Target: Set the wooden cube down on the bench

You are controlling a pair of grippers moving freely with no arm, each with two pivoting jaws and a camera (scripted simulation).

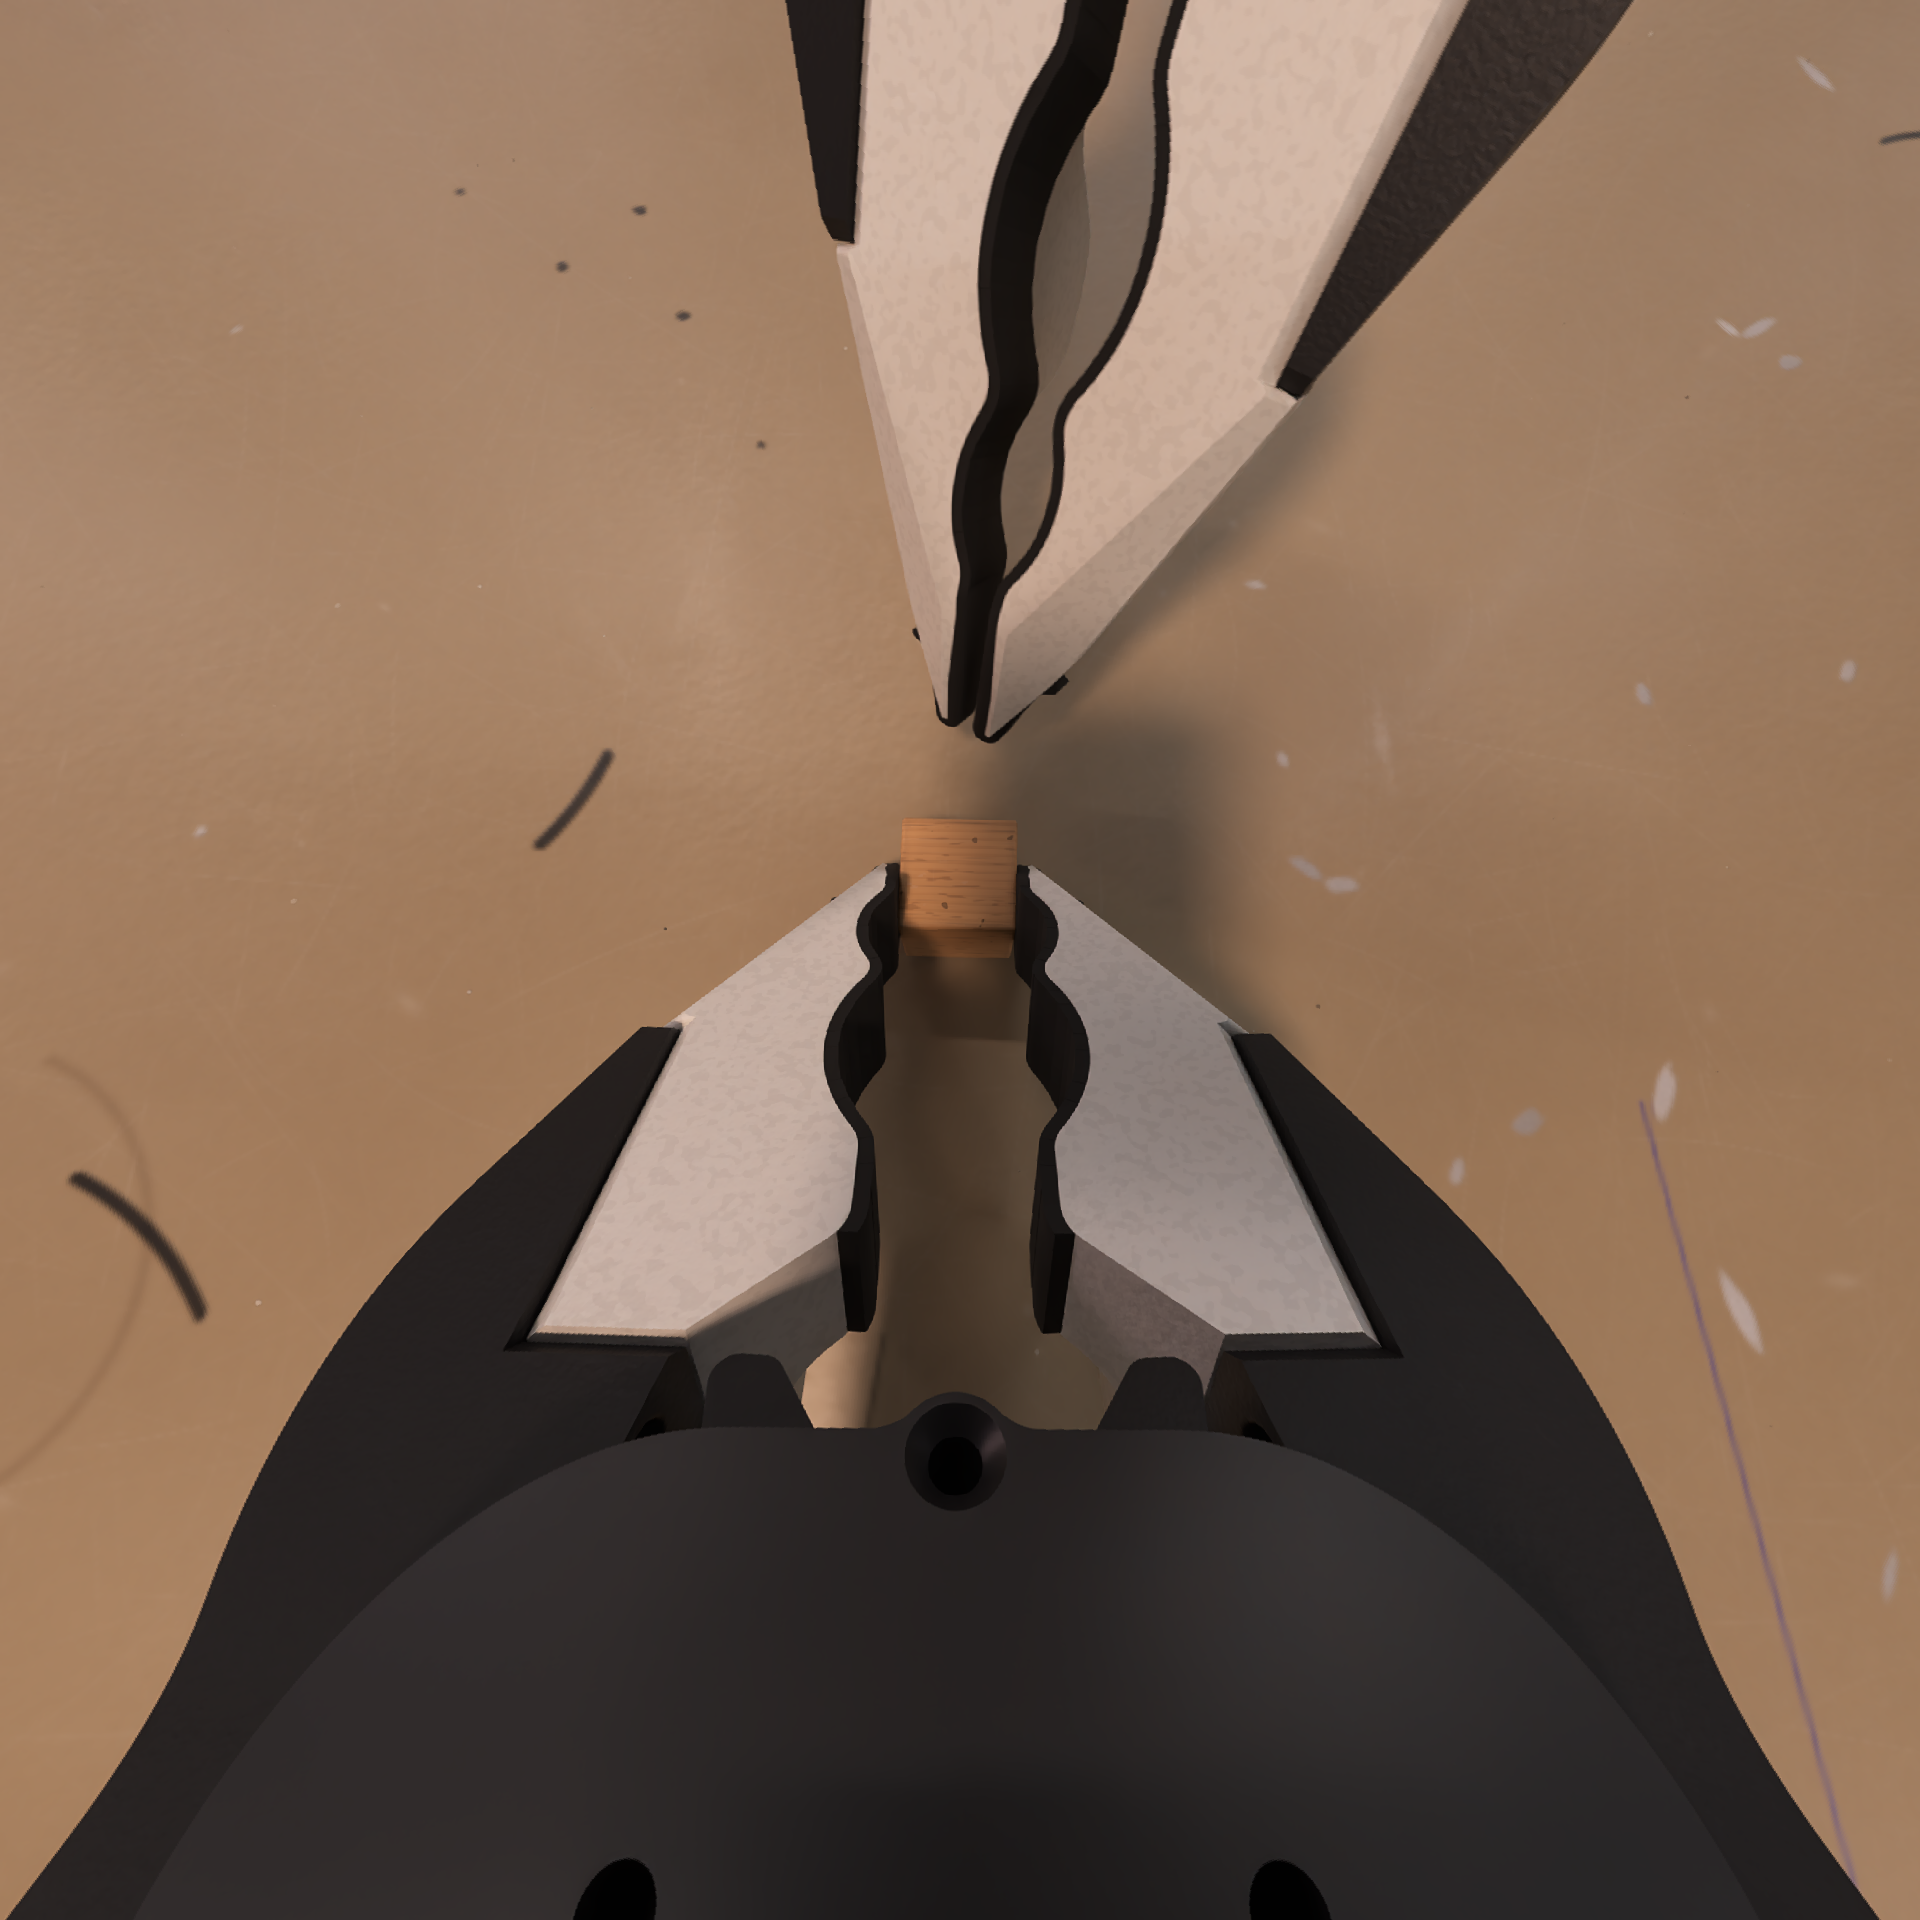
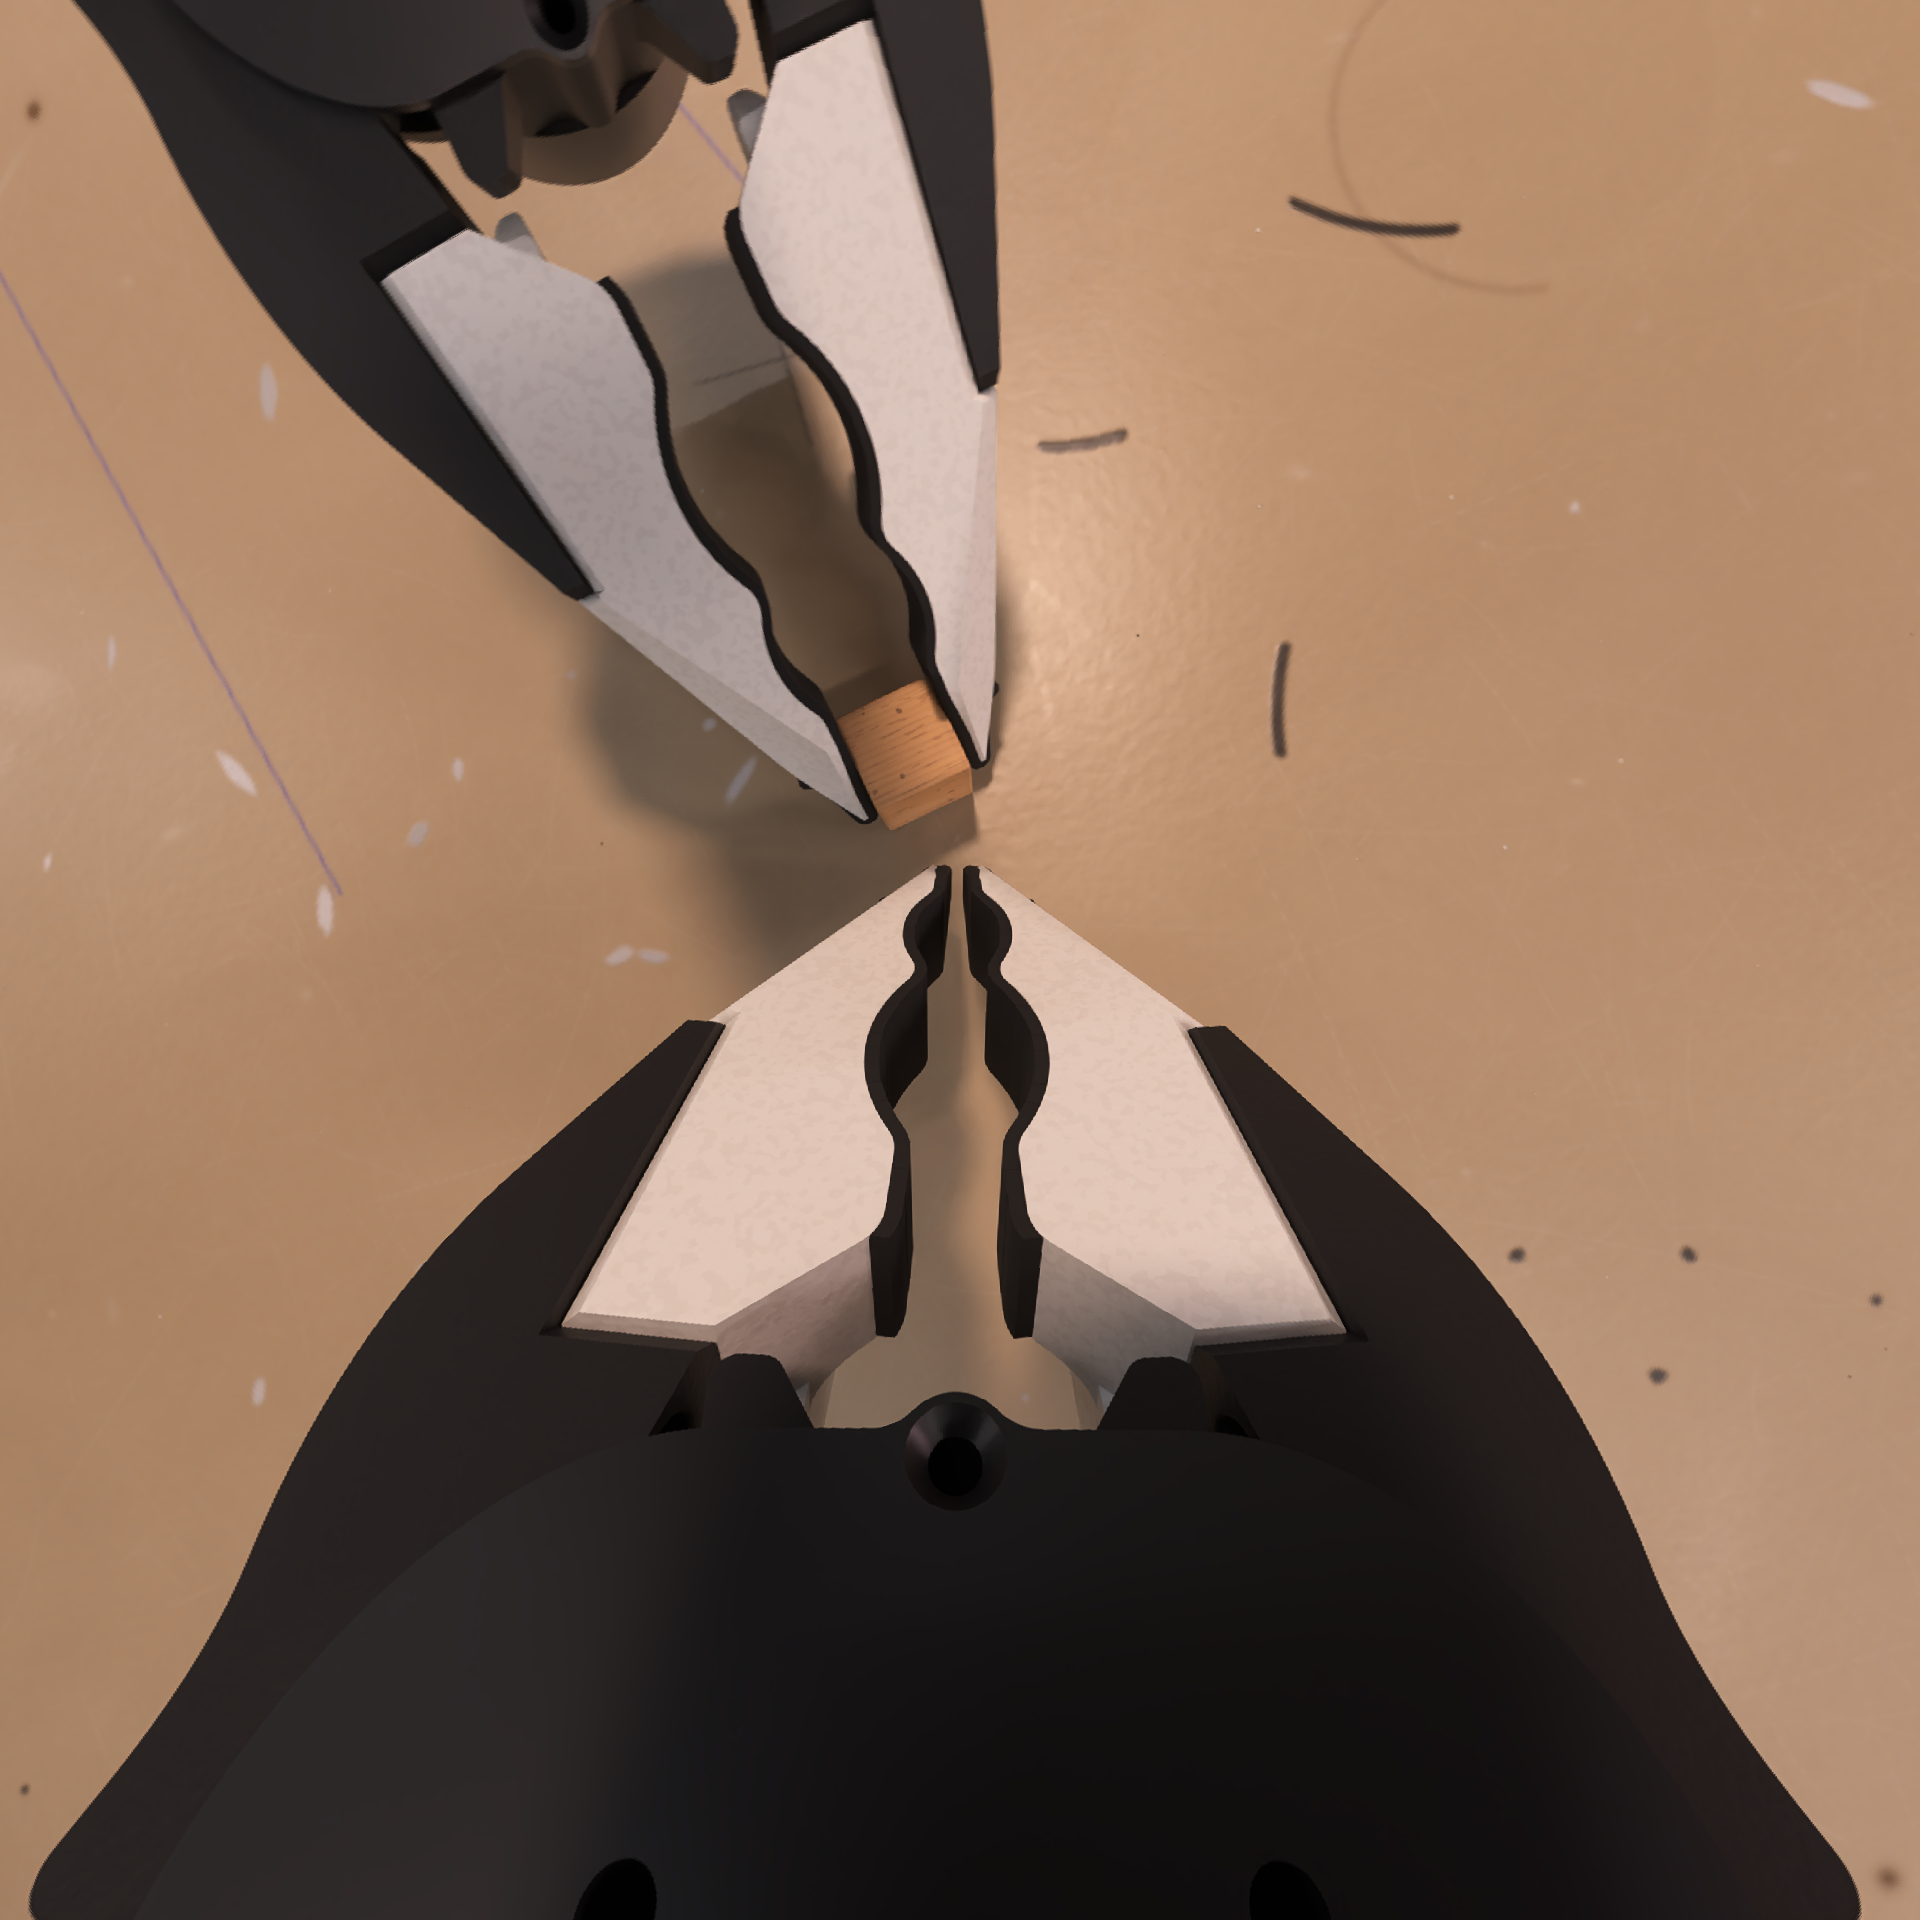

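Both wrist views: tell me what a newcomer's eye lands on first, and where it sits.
The small wooden cube draws the eye first, pinched at the very fingertips of the left gripper near the middle of the left wrist view. Straight opposite, tip to tip but apart from the cube, the right gripper points at it with its jaws nearly closed on nothing. Beneath both lies the tan bench, flecked with dark scuffs and pale specks.

Wooden cube (image 1: 956, 883) between left claw (image 1: 956, 902) tips (right claw (image 1: 971, 727) just beyond).
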